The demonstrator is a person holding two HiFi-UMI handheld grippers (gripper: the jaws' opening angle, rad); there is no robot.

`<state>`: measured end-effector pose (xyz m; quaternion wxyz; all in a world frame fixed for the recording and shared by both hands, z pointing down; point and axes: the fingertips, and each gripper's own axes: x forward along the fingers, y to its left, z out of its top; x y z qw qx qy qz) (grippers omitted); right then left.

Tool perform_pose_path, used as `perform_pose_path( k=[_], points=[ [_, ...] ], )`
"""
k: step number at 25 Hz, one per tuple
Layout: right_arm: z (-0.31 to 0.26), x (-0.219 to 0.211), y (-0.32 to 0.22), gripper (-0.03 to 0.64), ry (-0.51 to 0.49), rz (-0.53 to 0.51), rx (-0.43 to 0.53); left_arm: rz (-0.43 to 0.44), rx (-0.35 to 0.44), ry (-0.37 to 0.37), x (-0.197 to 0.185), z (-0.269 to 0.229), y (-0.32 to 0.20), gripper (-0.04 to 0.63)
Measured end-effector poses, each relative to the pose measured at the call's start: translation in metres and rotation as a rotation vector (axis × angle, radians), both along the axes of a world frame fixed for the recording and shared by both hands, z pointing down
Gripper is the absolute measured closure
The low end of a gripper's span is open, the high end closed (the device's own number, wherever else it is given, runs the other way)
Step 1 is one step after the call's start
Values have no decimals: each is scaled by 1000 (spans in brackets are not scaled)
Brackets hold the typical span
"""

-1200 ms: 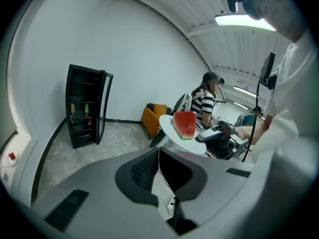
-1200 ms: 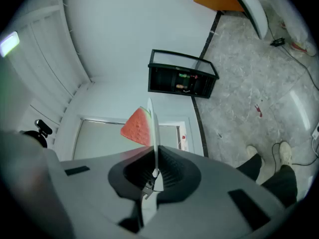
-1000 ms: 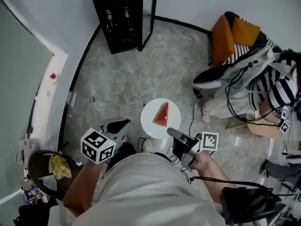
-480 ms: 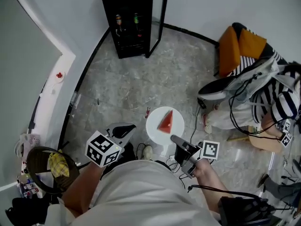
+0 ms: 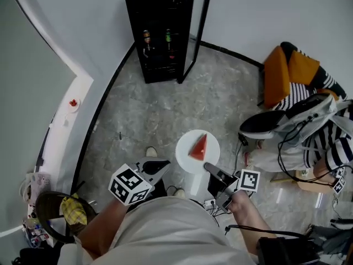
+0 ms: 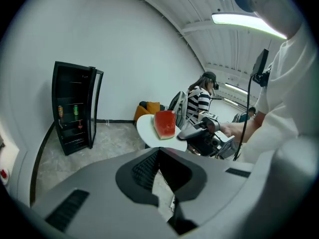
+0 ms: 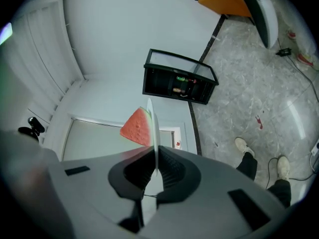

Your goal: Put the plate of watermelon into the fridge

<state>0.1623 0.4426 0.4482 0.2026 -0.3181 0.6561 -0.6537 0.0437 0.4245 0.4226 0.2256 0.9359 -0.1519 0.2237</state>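
- Right gripper view: right gripper [image 7: 156, 158] jaws clamped on plate [image 7: 155, 123] rim; keep level, melon [image 7: 137, 127] loose.
- Left gripper [image 6: 159, 151] jaws together, empty.
- Fridge [image 5: 160, 32] top centre, open; approach slow.

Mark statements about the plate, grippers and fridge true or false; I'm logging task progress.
1. The right gripper is shut on the round white plate's rim. True.
2. The red watermelon wedge lies on the grey marbled floor. False: it sits on the plate.
3. The black fridge's glass door stands open. True.
4. The plate is already inside the fridge. False: it is held above the floor, away from the fridge.
5. The left gripper grips the plate too. False: it holds nothing.
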Motion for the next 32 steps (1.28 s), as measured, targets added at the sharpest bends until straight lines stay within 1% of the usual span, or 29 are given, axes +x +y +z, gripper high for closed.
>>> perform_pose_path(
  k=[4, 10, 14, 17, 24, 29, 32],
  points=[
    [-2, -20, -79, 595, 22, 1, 7, 33, 2, -7, -16, 4, -75, 583],
    [-9, -59, -195, 595, 25, 18, 8, 51, 31, -17, -58, -14, -197, 583],
    [-4, -76, -267, 595, 39, 18, 4, 57, 39, -28, -80, -17, -258, 583],
    [0, -86, -324, 595, 46, 15, 11, 37, 32, -18, -91, -18, -295, 583],
    [21, -88, -454, 595, 46, -6, 3, -16, 21, -12, -94, -13, -376, 583],
    [37, -87, -553, 595, 51, -54, -9, -65, 10, -24, -85, -10, -454, 583],
    [49, -88, -609, 595, 71, -91, -21, -84, 5, -35, -76, -13, -496, 583]
  ],
)
